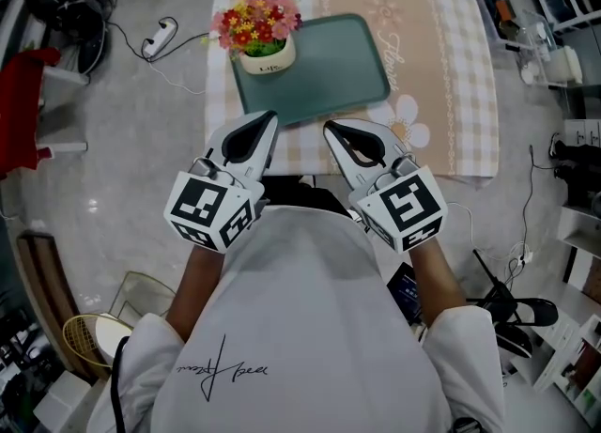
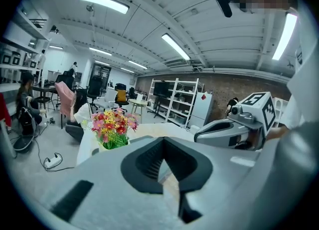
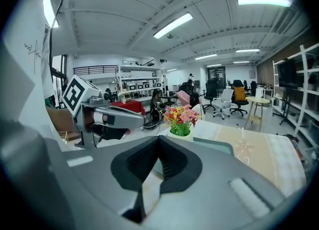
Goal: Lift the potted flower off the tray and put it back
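Both my claws are shut and empty. My left claw (image 1: 271, 118) and right claw (image 1: 330, 127) hang side by side over the near edge of the surface (image 1: 451, 93), well short of the potted flower (image 1: 264, 44), which stands in the far left corner of the tray (image 1: 338, 65). Going in closed could, I judge, tip the pot or crush blooms. The flowers hide the pot's rim, and in both gripper views my own jaws cover most of the pot.
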A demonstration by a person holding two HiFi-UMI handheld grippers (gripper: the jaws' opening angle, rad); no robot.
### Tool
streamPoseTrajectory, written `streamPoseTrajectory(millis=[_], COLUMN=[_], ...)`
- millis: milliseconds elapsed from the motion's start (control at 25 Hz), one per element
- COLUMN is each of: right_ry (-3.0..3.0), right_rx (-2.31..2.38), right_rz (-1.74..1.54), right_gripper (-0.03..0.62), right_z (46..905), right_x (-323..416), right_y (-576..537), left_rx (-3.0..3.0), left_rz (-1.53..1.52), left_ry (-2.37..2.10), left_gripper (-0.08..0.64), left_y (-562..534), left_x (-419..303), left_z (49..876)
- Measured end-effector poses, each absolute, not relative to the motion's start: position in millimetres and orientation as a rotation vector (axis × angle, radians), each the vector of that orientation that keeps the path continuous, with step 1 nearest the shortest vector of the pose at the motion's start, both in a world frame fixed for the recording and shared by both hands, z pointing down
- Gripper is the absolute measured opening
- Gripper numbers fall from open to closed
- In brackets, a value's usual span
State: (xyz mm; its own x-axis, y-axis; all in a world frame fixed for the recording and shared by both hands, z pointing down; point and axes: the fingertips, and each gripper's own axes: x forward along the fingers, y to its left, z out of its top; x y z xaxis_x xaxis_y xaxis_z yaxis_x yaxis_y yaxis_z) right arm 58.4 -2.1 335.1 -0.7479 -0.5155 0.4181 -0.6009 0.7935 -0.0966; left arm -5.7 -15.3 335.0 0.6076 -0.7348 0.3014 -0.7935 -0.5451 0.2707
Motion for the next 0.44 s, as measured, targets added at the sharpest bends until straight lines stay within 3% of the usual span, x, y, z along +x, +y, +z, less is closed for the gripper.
streamPoseTrajectory(millis=[440], right_ry=[-2.614], right_rx=[0.849], right_rz=[0.308], right_gripper=[0.005], right_z=[329], right_x=[55], right_y=[0], left_rx=[2.468], left_rz=[0.216], left_ry=[-1.212], left_gripper=[-0.002], left_y=[-16], left_x=[-20], left_z=[334])
